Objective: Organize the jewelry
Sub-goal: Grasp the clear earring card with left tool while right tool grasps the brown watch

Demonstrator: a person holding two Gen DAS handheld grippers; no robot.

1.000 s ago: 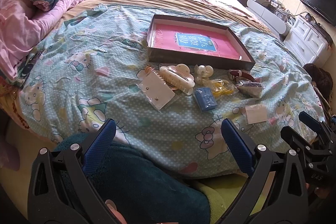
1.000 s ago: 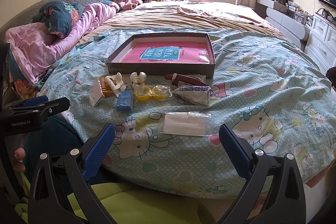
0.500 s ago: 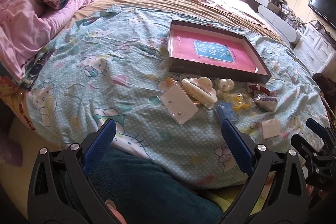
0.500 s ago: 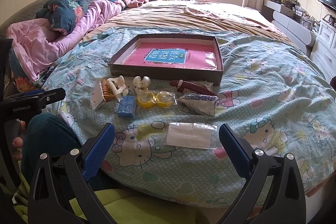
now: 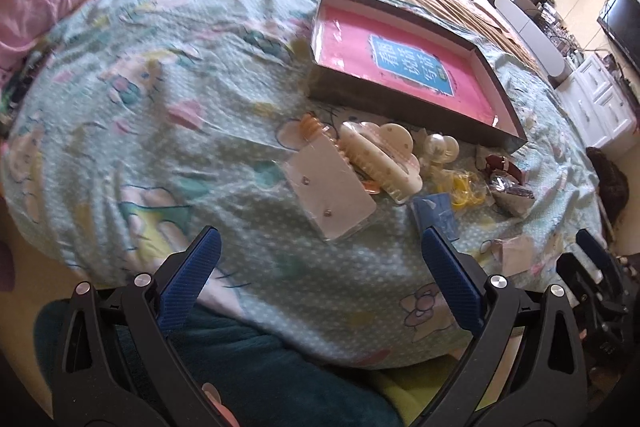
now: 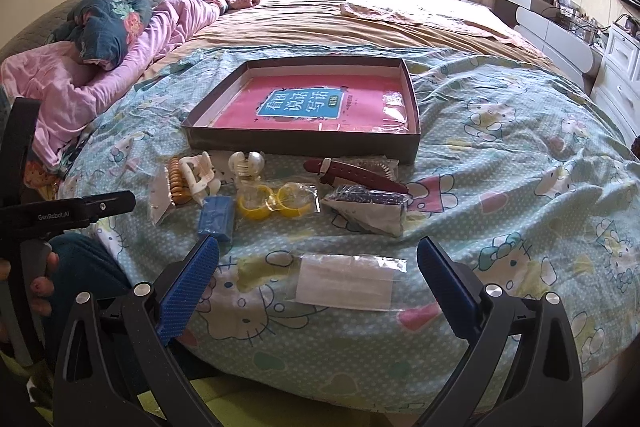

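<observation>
Looking down, the left wrist view showed two studs on an earring card (image 5: 330,189) beside a cream hair clip (image 5: 380,157); the left claw (image 5: 316,271) gaped wide, holding nothing. The right wrist view alone showed a clear packet (image 6: 346,281) lying flat near the bed edge, a watch (image 6: 354,175) before the box (image 6: 304,143); the right claw (image 6: 318,277) was wide open, empty.

bedsheet (image 6: 500,163): printed cloth, matt, creased | tray (image 6: 304,143): dull grey card walls, glossy pink liner | hair claw (image 5: 380,155): smooth cream plastic | earring card (image 5: 332,183): paper, clear glossy sleeve | watch strap (image 6: 356,177): maroon, perhaps leather | finger pads (image 6: 188,283): blue, ribbed
</observation>
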